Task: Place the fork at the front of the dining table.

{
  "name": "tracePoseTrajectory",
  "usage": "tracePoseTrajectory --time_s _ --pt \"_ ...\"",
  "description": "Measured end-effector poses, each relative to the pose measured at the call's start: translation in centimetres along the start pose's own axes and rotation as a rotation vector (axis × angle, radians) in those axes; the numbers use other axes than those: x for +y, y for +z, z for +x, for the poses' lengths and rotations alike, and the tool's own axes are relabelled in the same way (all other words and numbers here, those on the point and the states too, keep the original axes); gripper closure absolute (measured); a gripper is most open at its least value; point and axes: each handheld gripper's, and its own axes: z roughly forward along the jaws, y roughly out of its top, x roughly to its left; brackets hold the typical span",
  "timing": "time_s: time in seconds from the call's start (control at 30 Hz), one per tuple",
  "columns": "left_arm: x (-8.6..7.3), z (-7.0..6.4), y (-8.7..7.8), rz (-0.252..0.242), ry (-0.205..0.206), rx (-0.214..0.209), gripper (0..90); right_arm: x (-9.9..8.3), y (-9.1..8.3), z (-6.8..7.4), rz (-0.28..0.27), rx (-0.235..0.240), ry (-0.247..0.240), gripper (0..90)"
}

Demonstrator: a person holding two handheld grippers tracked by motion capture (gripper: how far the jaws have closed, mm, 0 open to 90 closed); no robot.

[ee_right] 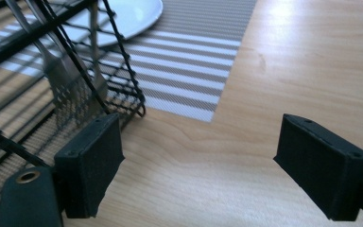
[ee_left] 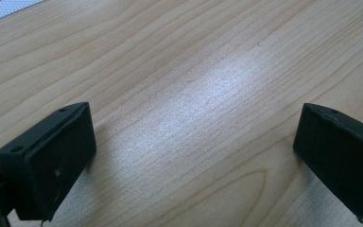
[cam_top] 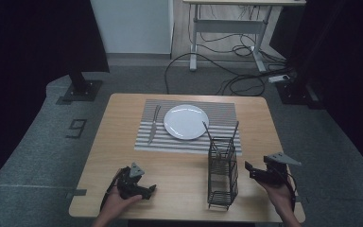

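I read a "9" marked on the floor (cam_top: 78, 127) left of the bench (cam_top: 179, 177). My right gripper (ee_right: 198, 156) has its fingers spread wide, empty, the black wire caddy (cam_top: 222, 175) just beside its left finger; this close view shows fork tines (ee_right: 68, 97) inside. My left gripper (ee_left: 194, 156) is likewise spread over bare wood, the caddy well apart.
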Motion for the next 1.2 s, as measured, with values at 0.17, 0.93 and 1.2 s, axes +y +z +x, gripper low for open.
tracePoseTrajectory --time_s 0.17,0.93,1.2 --pt "0.0 0.0 0.0 0.001 0.002 0.0 0.0 1.5 -0.6 0.5 -0.02 0.025 -0.01 17.8" --pt "0.0 0.0 0.0 -0.001 -0.001 0.0 0.0 5.7 -0.7 1.9 -0.068 0.088 -0.013 28.0" --pt "0.0 0.0 0.0 -0.001 -0.002 0.0 0.0 6.6 0.0 2.3 -0.069 0.093 -0.026 29.9"
